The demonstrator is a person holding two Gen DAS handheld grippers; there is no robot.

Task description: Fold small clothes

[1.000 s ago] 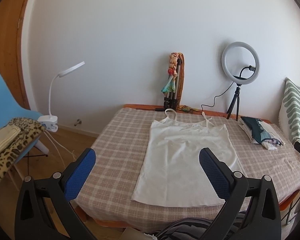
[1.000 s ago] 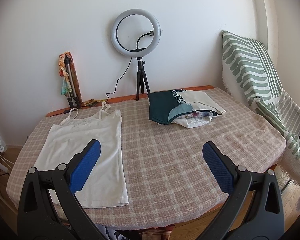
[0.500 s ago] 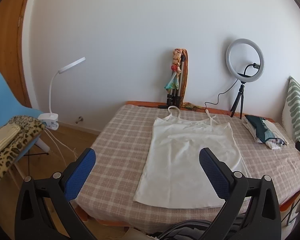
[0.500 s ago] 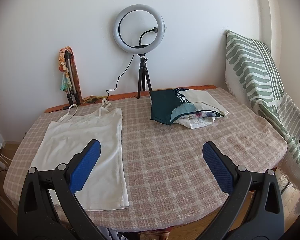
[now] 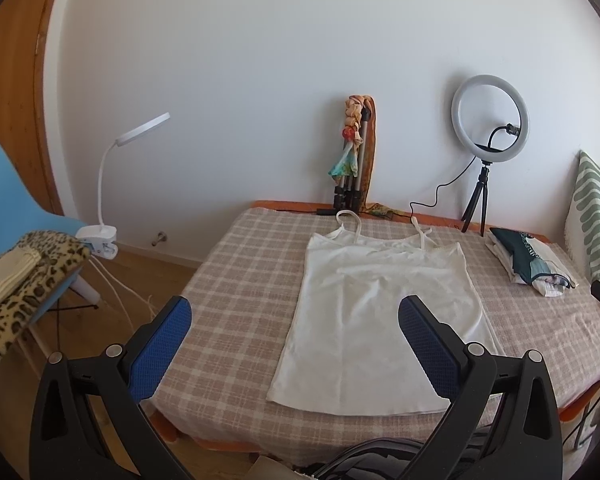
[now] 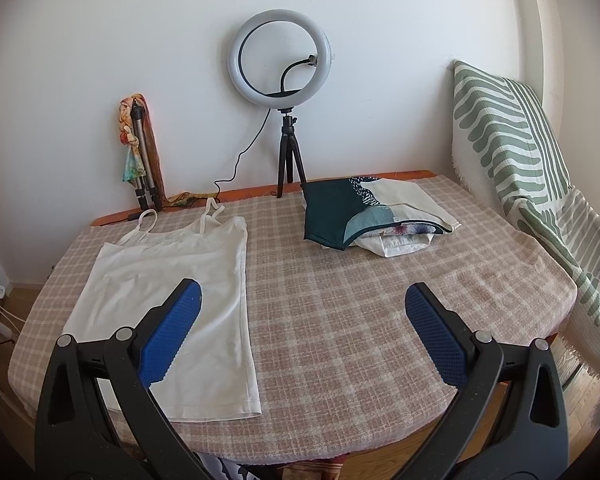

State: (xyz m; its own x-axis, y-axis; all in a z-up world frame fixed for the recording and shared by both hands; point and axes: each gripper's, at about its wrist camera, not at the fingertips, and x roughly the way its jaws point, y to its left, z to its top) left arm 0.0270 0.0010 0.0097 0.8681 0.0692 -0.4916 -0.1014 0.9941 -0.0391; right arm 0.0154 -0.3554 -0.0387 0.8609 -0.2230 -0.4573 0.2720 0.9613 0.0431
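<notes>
A white strappy tank top (image 5: 380, 312) lies flat on the checked tablecloth (image 5: 240, 280), straps toward the wall; it also shows in the right wrist view (image 6: 168, 292). My left gripper (image 5: 296, 344) is open and empty, held above the table's near edge, in front of the top's hem. My right gripper (image 6: 304, 328) is open and empty, above the near edge, to the right of the top. A pile of folded clothes (image 6: 372, 216) with a dark green piece on it lies at the back right.
A ring light on a tripod (image 6: 284, 92) and a folded tripod with a scarf (image 6: 140, 152) stand at the wall. A green-striped cushion (image 6: 512, 152) is at the right. A blue chair with leopard cloth (image 5: 24, 256) and a clip lamp (image 5: 112, 200) are left.
Both grippers have moved a little nearer and higher over the table, so the top looks closer. Both stay open. Nothing on the table has moved.
</notes>
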